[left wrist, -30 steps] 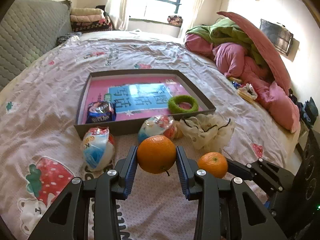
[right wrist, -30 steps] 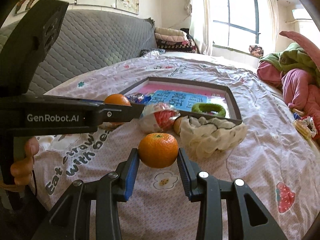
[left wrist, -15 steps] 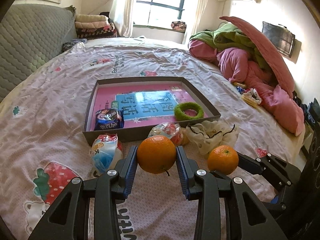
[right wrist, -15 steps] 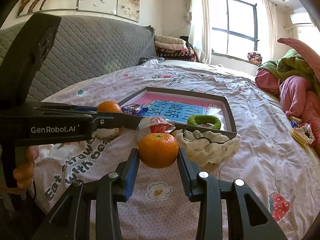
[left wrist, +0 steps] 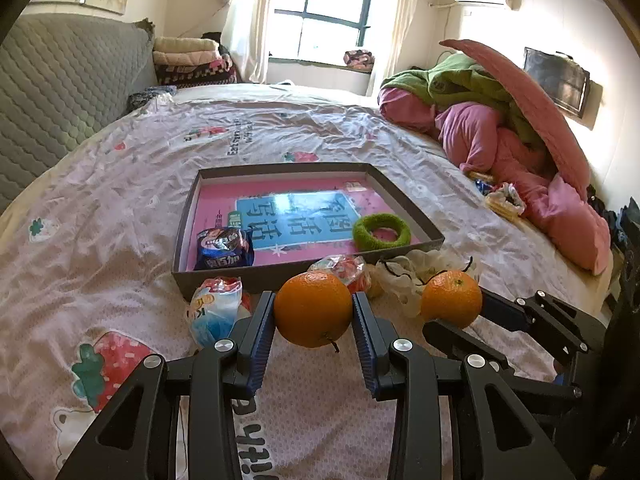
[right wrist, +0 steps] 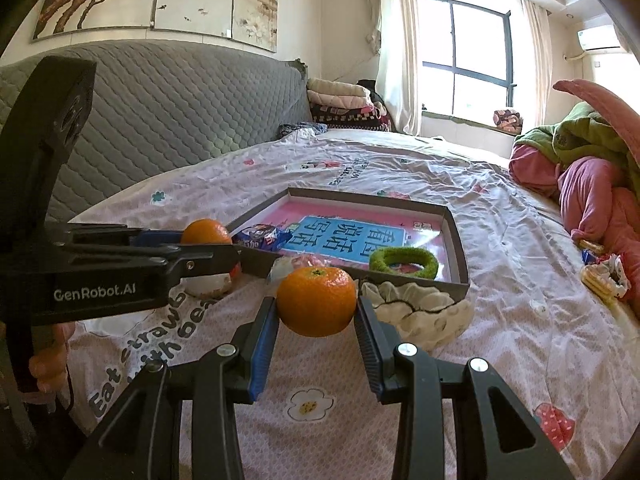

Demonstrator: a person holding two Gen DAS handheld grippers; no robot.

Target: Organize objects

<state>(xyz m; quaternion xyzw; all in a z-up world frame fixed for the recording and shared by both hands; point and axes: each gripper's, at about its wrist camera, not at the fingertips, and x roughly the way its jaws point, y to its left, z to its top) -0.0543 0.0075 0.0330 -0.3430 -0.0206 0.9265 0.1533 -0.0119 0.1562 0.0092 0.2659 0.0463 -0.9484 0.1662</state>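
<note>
In the left wrist view, a round, dimpled orange (left wrist: 313, 309) is pinched between the ribbed blue pads of the left gripper (left wrist: 313, 316), near the shallow cardboard tray (left wrist: 308, 268). In the right wrist view, a glossy mandarin (right wrist: 316, 301) is clamped by the right gripper (right wrist: 316, 312) above the cotton sheet (right wrist: 520, 320).

Oranges (left wrist: 313, 314) (right wrist: 316, 301) seen orange; ring (left wrist: 381, 231) green; bedsheet (left wrist: 120, 184) pink w/ strawberry print; headboard (right wrist: 168, 116) grey, quilted

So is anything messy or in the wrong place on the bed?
Yes. Two snack packets and a crumpled cream cloth lie outside the tray, against its near wall. Only a blue packet and green ring are inside.
</note>
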